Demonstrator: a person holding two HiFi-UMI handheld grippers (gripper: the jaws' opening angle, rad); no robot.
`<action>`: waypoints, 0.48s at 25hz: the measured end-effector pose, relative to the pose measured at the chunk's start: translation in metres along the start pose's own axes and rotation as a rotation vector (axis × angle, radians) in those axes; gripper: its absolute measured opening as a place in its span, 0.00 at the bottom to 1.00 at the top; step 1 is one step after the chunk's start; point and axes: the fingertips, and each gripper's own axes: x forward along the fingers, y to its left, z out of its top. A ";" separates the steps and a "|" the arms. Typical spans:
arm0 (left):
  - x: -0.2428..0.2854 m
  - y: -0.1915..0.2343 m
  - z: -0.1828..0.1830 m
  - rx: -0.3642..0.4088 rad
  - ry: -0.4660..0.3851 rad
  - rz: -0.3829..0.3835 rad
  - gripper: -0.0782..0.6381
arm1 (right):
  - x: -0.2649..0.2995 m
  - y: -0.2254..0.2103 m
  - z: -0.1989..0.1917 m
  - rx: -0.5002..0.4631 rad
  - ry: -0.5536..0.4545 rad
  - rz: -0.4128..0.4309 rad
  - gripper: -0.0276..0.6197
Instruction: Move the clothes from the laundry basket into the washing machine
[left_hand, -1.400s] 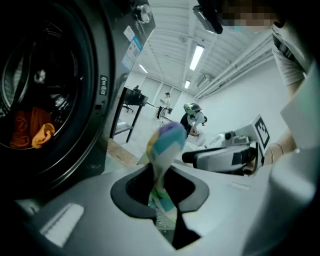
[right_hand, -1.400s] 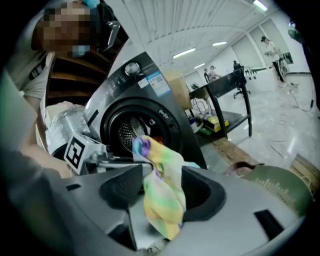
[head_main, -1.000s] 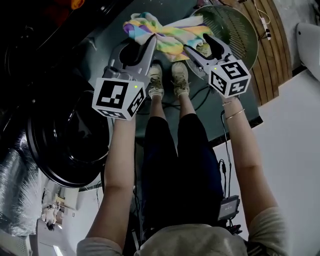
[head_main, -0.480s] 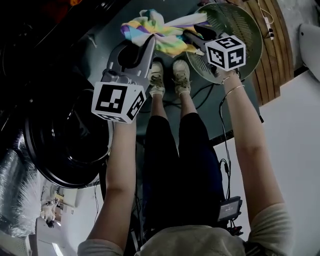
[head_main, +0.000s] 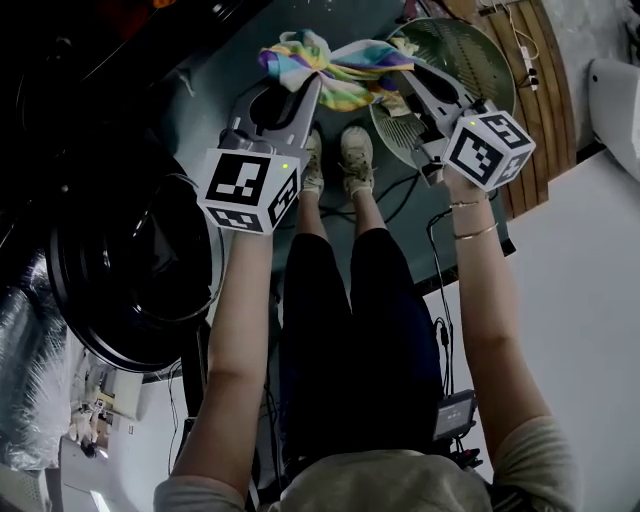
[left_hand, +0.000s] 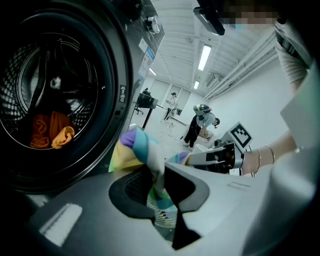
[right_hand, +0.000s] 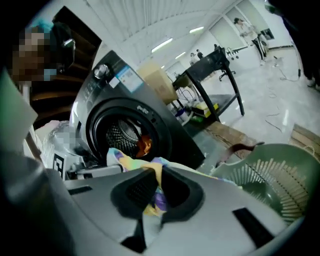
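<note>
1. Since a second ago, the right claw (head_main: 402, 78) has come up from the basket (head_main: 485, 70). Its jaws have just been closing, and now they are tight on one end of the cloth (head_main: 335, 70).
2. Far left is the washer (head_main: 130, 260), with its door open. Something orange (left_hand: 50, 132) already lies in the drum.
3. Next is the left claw (head_main: 308, 88). Its jaws are almost together, pinching the other end of the cloth.
4. The cloth hangs in the air between the two claws, out of the basket and above the person's shoes (head_main: 340, 155). Its long way runs left to right.
5. The washer's mouth is to the left of the cloth, so the left claw is nearer to it. I think that end should go in first, with the right claw following.
6. From above, the washer is very dark and its drum is hard to see. The right claw covers part of the basket, so I cannot tell if more clothes are left in there.
</note>
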 end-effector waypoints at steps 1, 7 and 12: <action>0.000 -0.004 0.003 -0.012 -0.012 -0.015 0.20 | -0.003 0.010 0.010 -0.007 -0.022 0.011 0.09; 0.001 -0.026 0.025 -0.015 -0.058 -0.095 0.42 | -0.008 0.067 0.056 -0.089 -0.081 0.051 0.09; 0.000 -0.038 0.029 0.103 -0.034 -0.112 0.59 | -0.001 0.113 0.074 -0.106 -0.090 0.147 0.09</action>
